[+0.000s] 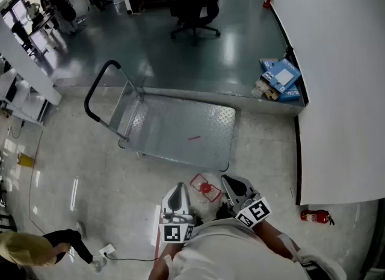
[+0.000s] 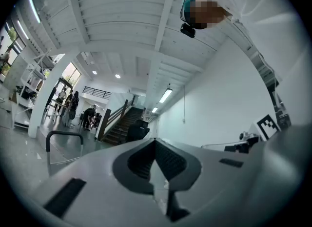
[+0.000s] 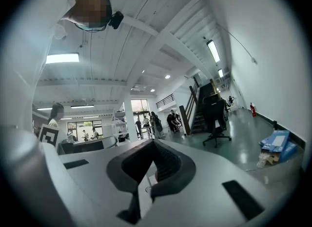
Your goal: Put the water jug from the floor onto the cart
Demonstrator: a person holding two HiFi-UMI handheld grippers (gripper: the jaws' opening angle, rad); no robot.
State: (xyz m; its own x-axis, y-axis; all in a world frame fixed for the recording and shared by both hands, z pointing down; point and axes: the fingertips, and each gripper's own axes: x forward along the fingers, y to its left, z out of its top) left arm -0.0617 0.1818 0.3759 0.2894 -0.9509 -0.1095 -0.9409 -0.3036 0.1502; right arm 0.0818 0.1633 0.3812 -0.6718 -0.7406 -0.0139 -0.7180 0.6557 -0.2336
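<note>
The water jug (image 1: 206,186), clear with a red cap, stands on the floor just in front of me, seen from above. The flat metal cart (image 1: 180,129) with a black push handle (image 1: 96,95) stands beyond it, its deck bare. My left gripper (image 1: 177,198) is just left of the jug and my right gripper (image 1: 236,187) just right of it; whether either touches the jug I cannot tell. Both point forward and level. In the left gripper view the left gripper (image 2: 156,142) has its jaws together, holding nothing. The right gripper (image 3: 153,144) looks the same in its own view.
A white wall (image 1: 337,80) runs along the right, with blue boxes (image 1: 280,79) at its foot and a red fire extinguisher (image 1: 315,216) lying near me. An office chair (image 1: 195,8) stands far back. A person (image 1: 36,247) crouches at lower left by a floor cable (image 1: 120,256).
</note>
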